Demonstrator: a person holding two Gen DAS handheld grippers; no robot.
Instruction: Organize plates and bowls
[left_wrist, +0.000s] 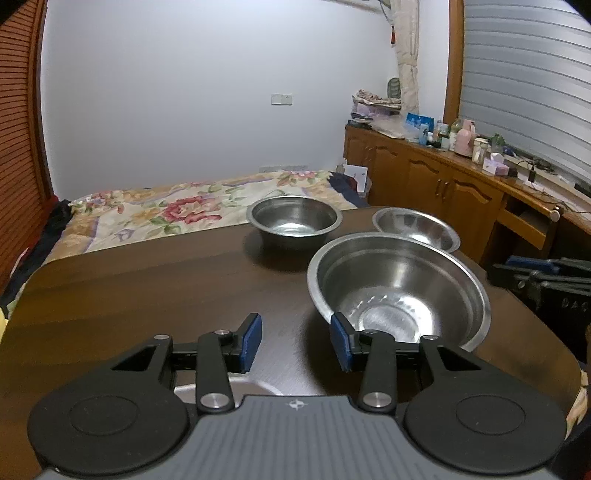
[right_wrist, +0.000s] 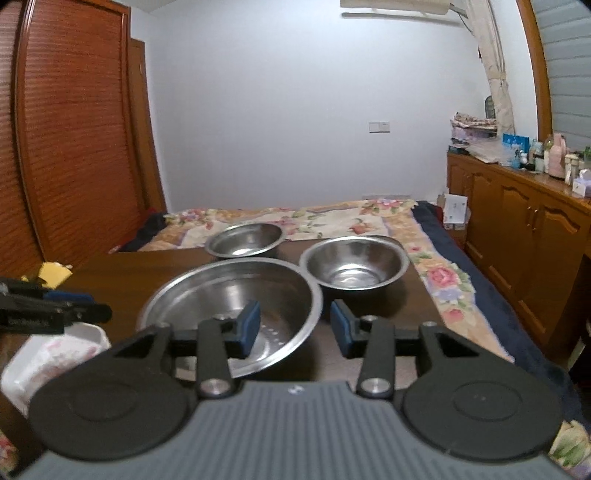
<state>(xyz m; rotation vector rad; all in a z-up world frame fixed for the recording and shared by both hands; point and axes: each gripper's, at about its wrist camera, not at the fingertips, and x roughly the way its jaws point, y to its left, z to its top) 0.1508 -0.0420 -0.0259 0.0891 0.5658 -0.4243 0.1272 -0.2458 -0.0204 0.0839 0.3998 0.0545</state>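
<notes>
Three steel bowls stand on a dark wooden table (left_wrist: 147, 288). The large bowl (left_wrist: 399, 288) is nearest, a deep bowl (left_wrist: 294, 218) is behind it, and a small bowl (left_wrist: 417, 227) is at the back right. My left gripper (left_wrist: 295, 341) is open and empty, just left of the large bowl's near rim. In the right wrist view the large bowl (right_wrist: 236, 299) lies ahead, with the deep bowl (right_wrist: 245, 240) behind and the small bowl (right_wrist: 354, 266) to the right. My right gripper (right_wrist: 295, 328) is open, its fingers either side of the large bowl's right rim.
A white floral dish (right_wrist: 55, 354) sits at the table's near left in the right wrist view. The other gripper (right_wrist: 48, 314) shows at the left edge. A bed with a floral cover (left_wrist: 177, 214) lies beyond the table. Wooden cabinets (left_wrist: 443, 181) run along the right.
</notes>
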